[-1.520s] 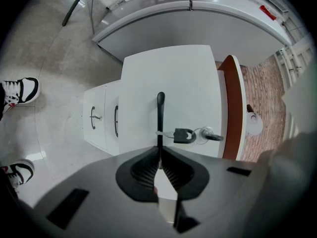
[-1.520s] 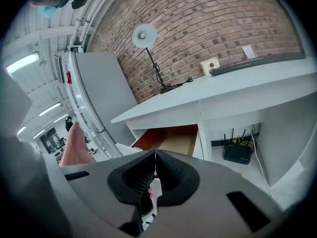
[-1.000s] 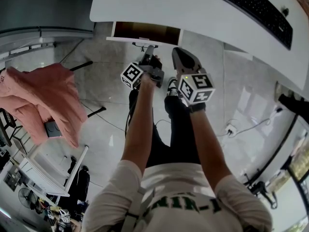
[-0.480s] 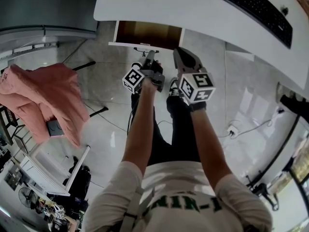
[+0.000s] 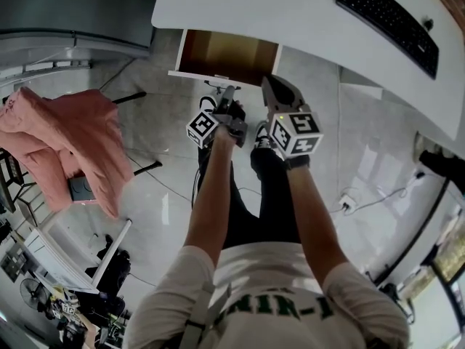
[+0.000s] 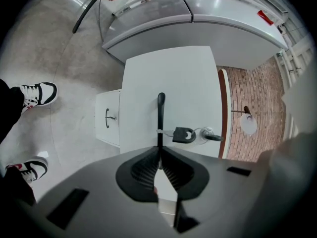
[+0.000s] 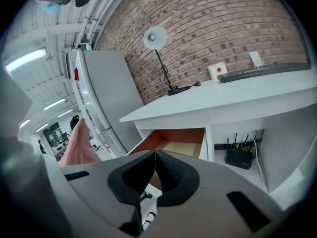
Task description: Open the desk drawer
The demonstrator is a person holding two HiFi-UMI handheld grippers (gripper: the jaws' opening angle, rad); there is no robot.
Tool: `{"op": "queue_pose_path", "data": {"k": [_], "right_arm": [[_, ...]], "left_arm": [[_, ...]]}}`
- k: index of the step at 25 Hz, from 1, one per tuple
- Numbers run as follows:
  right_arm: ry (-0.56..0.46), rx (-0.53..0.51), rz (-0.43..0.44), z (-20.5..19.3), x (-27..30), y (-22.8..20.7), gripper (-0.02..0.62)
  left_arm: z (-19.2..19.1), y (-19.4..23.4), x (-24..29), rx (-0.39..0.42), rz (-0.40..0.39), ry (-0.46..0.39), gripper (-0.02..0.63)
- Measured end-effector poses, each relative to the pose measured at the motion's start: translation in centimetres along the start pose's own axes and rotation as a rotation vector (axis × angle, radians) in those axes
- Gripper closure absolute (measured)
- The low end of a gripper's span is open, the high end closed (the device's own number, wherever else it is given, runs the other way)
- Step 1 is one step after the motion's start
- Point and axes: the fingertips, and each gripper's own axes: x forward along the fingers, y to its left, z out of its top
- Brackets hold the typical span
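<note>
My left claw [image 6: 160, 155] is pressed together on the thin black handle [image 6: 160, 110] of the drawer [image 6: 171, 78] — the bar runs straight up from between the pads in the left gripper view; just right of it, near frame centre, a black-headed key [image 6: 184, 134] sits in the lock. My right claw [image 7: 154, 155] is closed as well, pad against pad with nothing in it; in the head view it hangs just right of the left one, clear of the drawer front. The drawer stands partly out from under the white desk [image 5: 290, 13] at top centre of the head view — its brown inside shows; a black keyboard [image 5: 389, 20] lies on the desk at upper right. Farther off, a pink garment [image 5: 69, 144] is draped at the left edge; in the right gripper view a lamp [image 7: 159, 48] stands on the desk against a brick wall [image 7: 223, 29].
</note>
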Motion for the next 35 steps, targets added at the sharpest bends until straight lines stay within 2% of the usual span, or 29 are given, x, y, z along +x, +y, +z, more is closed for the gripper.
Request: {"op": "queue_pose_path", "data": {"k": [8,15,18,21,28,35], "right_arm": [[0.008,-0.017,0.032,0.0,0.6,1.6,0.591],[0.01,-0.009,0.037,0.1,0.6,2.4,0.591],[0.008,-0.011,0.047,0.1,0.8,2.6,0.591],[0.014,-0.02,0.047,-0.1,0.8,1.9,0.591],[0.036,-0.024,0.018,-1.2,0.0,-0.1,0.591],[0.036,-0.03,0.022,-1.8,-0.6,-0.5,0.591]], "left_arm": [[-0.2,0.7,-1.9,0.009,-0.005,0.008,0.589],[-1.1,1.3,-3.6,-0.024,-0.002,-0.015,0.591],[-1.5,3.8,-5.3,-0.043,0.045,-0.035,0.591],[-1.6,5.6,-5.9,-0.044,0.076,-0.037,0.592],[-1.8,7.7,-4.9,-0.047,0.093,-0.024,0.594],[-1.8,8.0,-4.4,-0.042,0.058,-0.039,0.592]]}}
